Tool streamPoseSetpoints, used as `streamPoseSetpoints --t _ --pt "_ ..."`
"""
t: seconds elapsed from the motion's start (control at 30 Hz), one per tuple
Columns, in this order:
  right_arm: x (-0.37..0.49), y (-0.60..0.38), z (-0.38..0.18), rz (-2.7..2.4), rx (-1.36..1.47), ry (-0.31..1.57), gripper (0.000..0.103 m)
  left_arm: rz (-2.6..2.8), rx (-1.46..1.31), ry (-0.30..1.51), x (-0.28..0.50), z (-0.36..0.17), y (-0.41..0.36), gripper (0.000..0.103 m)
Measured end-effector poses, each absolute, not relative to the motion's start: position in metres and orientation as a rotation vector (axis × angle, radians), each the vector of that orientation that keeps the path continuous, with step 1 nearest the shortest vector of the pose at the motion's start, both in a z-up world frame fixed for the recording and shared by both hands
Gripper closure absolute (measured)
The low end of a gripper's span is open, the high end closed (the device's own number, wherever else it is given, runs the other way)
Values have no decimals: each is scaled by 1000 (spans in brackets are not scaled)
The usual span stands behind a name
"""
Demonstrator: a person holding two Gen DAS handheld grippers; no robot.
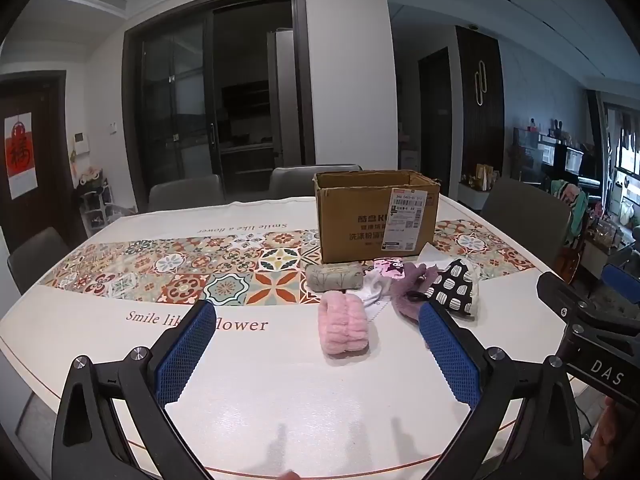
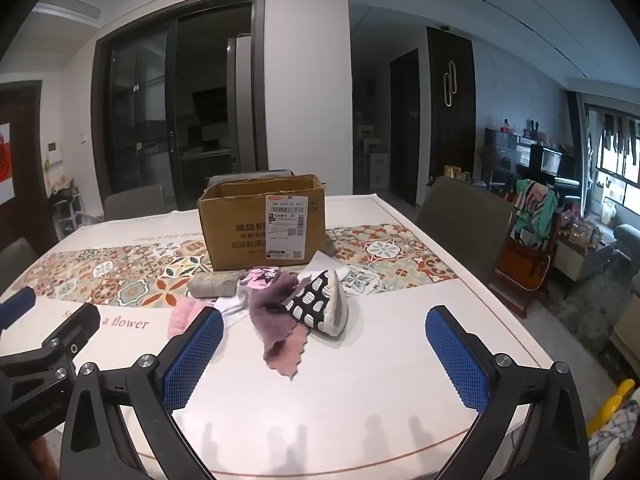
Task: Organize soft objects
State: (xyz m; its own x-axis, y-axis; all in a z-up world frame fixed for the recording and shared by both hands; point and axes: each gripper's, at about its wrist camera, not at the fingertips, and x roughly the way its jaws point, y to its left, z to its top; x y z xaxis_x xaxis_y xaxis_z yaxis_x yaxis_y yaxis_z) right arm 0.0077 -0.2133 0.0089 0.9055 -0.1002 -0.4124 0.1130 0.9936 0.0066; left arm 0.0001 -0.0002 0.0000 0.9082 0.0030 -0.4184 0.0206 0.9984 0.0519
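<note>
Both my left gripper [image 1: 316,346] and right gripper [image 2: 324,354] hang spread wide and empty short of the soft pile [image 2: 298,300] before the cardboard box [image 2: 262,226], so I judge the first reach-and-pinch comes next.

A white bench cover [image 1: 280,392] with a band of colourful tile pattern carries the words "Smile like a flower". Grey padded chairs [image 1: 184,192] stand around the bench. Behind them is a dark sliding glass door [image 1: 208,112]. A red paper poster [image 1: 19,152] hangs on the brown door at the left.
</note>
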Motion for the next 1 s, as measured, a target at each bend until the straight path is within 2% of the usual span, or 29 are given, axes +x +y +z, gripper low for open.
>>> streamPoseSetpoints --t 1.0 --pt "6 -214 8 -112 38 419 0 0 48 400 -4 1 3 0"
